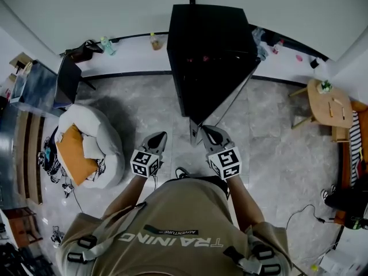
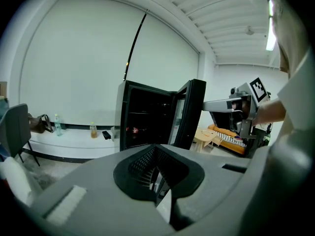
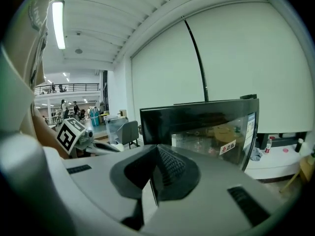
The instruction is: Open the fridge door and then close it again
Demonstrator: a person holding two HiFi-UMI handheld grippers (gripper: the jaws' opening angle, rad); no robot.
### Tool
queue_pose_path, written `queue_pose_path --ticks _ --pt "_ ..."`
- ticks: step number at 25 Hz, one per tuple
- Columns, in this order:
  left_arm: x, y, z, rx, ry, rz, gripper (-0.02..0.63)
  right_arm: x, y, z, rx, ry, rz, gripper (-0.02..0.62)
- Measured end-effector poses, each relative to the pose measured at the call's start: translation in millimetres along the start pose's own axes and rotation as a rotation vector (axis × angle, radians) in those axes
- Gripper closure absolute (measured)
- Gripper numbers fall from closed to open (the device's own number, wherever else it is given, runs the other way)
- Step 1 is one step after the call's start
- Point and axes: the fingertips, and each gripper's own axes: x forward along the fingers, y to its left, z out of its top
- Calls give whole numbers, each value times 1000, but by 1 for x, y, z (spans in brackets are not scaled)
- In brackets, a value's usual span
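The black fridge (image 1: 210,56) stands by the wall, door (image 3: 211,127) open — its sticker (image 3: 227,147) shows only in the right gripper view. Left gripper (image 1: 161,136) and right gripper (image 1: 207,131) hover before it, jaws together, empty.

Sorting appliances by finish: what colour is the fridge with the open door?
The fridge is black, seen best in the head view.

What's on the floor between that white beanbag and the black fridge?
Nothing. In the head view, the grey floor between the beanbag and the fridge is bare, apart from the beanbag's shadow.
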Motion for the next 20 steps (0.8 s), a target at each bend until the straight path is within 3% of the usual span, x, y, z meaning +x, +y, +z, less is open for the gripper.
queue_pose_path --ticks 7,15,20 --pt "-12 29 4 -3 -19 15 606 33 -3 20 15 -38 -45 589" --pt "-22 62 -9 -90 -26 113 606 73 -11 35 12 -37 -14 589" --pt "-26 83 -13 -104 -19 151 606 106 -15 44 19 -52 -5 589"
